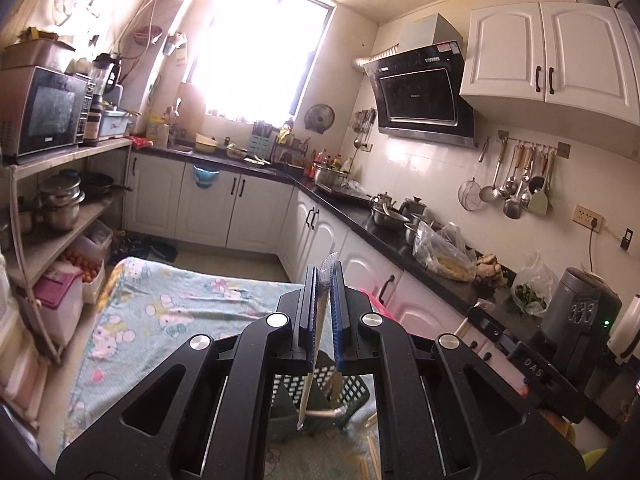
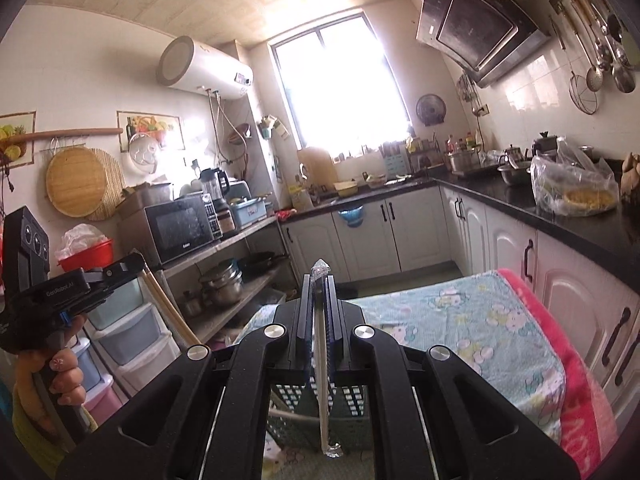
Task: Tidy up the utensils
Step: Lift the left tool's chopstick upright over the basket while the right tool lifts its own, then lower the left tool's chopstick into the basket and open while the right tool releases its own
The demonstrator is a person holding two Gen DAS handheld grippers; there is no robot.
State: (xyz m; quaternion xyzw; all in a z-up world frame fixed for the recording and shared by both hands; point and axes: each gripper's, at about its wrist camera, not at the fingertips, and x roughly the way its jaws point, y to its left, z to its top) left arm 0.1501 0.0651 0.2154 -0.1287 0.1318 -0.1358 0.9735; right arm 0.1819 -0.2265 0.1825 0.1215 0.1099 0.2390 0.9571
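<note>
Between the blue-padded fingers of the left gripper (image 1: 323, 276) sits a pale wooden chopstick pair in a clear plastic sleeve (image 1: 326, 270), pinched tight, its wrapped tip poking out past the fingertips and its long end hanging down below the tool. Across from it, the right gripper (image 2: 320, 280) is clamped just as tightly on a second sleeved pale chopstick pair (image 2: 320, 344), held the same way. Directly beneath both tools stands a dark green perforated plastic utensil basket (image 2: 356, 400), resting on a light blue cartoon-print cloth (image 1: 168, 304) over a table; a further stick lies slanted in it. Loose pale sticks (image 1: 372, 452) lie on the cloth beside the basket. Judging by this, the step is carrying wrapped chopsticks to the basket. Next, each hanging end needs lining up over a basket compartment before lowering and releasing.
</note>
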